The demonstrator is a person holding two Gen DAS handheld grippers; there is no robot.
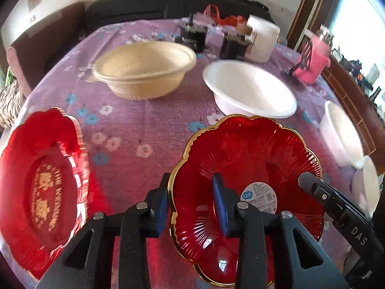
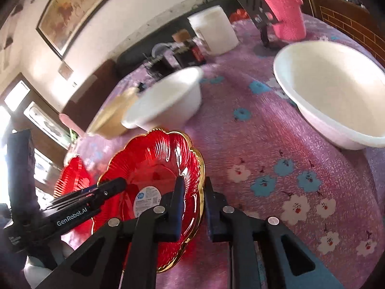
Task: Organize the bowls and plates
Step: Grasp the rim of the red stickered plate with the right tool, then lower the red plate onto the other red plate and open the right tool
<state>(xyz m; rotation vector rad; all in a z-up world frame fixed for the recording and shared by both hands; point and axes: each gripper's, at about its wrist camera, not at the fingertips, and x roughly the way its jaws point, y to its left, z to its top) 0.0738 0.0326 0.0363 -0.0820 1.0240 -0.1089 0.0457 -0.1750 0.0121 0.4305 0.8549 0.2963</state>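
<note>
On the tablecloth [image 1: 144, 125], two plates sit nearest — scalloped plate [image 1: 252, 159] right of lettered plate [image 1: 41, 180] — bowls behind.

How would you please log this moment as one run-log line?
left tool: shut on gold-rimmed red plate | right tool: shut on opposite rim | second red plate: on tablecloth

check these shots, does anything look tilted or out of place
The gold-rimmed red scalloped glass plate sits askew, its right edge raised off the purple floral tablecloth. Both the left gripper and the right gripper clamp opposite rims with their fingers. Nothing looks spilled or broken.
</note>
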